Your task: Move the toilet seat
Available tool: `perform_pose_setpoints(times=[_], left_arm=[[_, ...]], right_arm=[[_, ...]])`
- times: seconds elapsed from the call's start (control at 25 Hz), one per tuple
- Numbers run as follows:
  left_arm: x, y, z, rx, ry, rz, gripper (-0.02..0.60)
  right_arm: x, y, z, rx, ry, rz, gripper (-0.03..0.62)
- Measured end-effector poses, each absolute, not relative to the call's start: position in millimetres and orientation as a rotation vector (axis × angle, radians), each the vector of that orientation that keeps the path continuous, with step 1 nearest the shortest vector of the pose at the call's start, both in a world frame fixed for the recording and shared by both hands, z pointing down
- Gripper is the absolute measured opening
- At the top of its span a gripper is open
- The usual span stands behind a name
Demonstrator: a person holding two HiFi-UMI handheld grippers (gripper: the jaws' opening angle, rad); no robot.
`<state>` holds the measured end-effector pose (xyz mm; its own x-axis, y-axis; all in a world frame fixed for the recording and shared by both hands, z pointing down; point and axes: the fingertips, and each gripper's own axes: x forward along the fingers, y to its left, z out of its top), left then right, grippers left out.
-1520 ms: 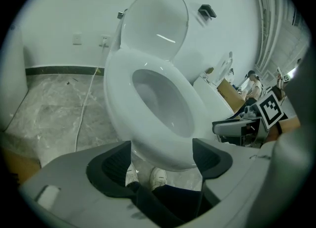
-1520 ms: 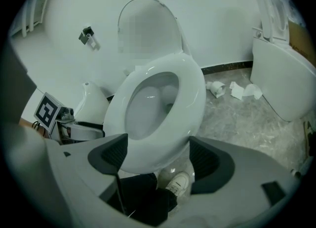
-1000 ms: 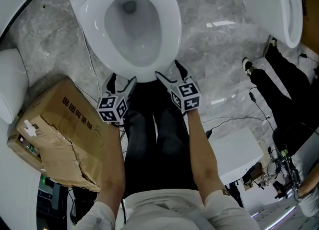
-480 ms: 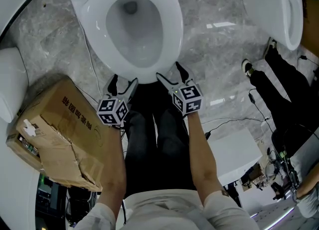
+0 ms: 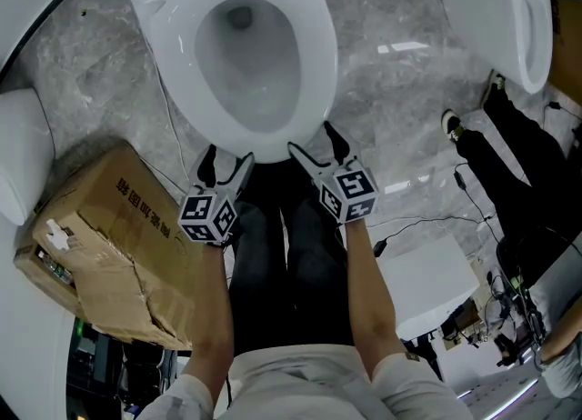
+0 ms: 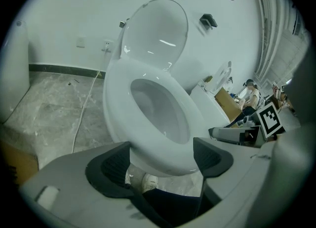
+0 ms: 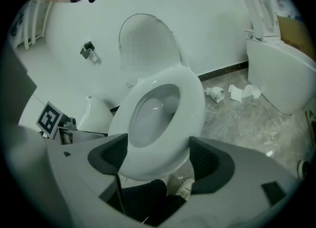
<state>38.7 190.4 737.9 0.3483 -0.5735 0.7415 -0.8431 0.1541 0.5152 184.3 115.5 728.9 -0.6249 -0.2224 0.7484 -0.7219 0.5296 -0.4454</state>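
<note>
Toilet seat (image 5: pixel 318 45): lies flat on the bowl, straight ahead of the person; its lid (image 6: pixel 158 29) stands upright behind it.
Left tongs (image 5: pixel 225 156): jaws spread wide and holding nothing, with the tips just beside the seat's front rim, left of centre.
Right tongs (image 5: pixel 312 141): also wide apart and empty, at the front rim right of centre; I cannot tell if it touches.
Handling: probably a stiff, fairly light plastic ring, glossy and so slippery. It looks hinged at the back, so it should swing up rather than lift free.
Where to hold: the front lip, farthest from the hinges, with one jaw under and one over.
Risk: a slipped grip would likely let it slam onto the ceramic.
Nearby: a cardboard box (image 5: pixel 109 236) on the floor to the left.
</note>
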Motion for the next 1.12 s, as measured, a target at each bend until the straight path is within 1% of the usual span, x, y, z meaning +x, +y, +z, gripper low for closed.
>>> perform_pose_setpoints(times=[0.96, 1.12], left_arm=[[29, 170, 653, 1.551, -1.449, 0.234, 0.393], [28, 169, 647, 1.545, -1.467, 0.218, 0.393]], right_arm=[[172, 93, 633, 0.861, -2.308, 0.959, 0.394], [172, 90, 623, 0.912, -2.333, 1.008, 0.394]])
